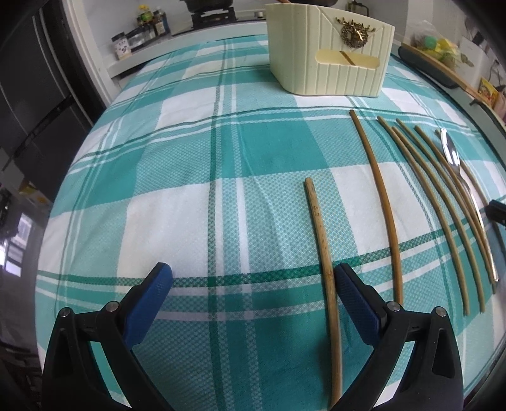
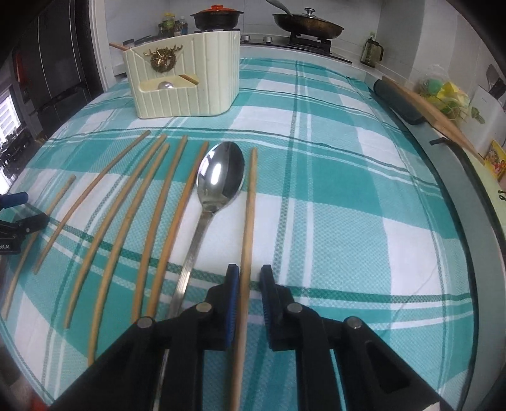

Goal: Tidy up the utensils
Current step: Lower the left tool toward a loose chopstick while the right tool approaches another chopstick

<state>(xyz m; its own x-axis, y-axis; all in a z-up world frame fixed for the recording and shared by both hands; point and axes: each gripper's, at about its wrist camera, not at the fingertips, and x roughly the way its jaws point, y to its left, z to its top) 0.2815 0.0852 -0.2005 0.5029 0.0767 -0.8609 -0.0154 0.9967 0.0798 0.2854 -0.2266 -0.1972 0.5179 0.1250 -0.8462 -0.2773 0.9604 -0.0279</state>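
Several bamboo chopsticks lie side by side on the teal checked cloth [image 1: 196,158], with a steel spoon [image 2: 221,177] among them. A cream utensil holder [image 2: 189,85] stands at the far side; a spoon bowl and a chopstick show through its front slot. My right gripper [image 2: 249,276] straddles the rightmost chopstick [image 2: 249,205]. Its jaws are narrow, and a small gap shows beside the right pad, so it is open. My left gripper [image 1: 253,278] is wide open low over the cloth. The leftmost chopstick [image 1: 319,227] lies just inside its right finger [image 1: 354,294].
Behind the table is a stove with a frying pan [image 2: 308,23] and a clay pot [image 2: 216,17], plus bottles [image 1: 148,19] on a ledge. A dark rolled mat [image 2: 398,101] and a wooden stick lie along the right table edge. A black fridge [image 1: 31,95] stands left.
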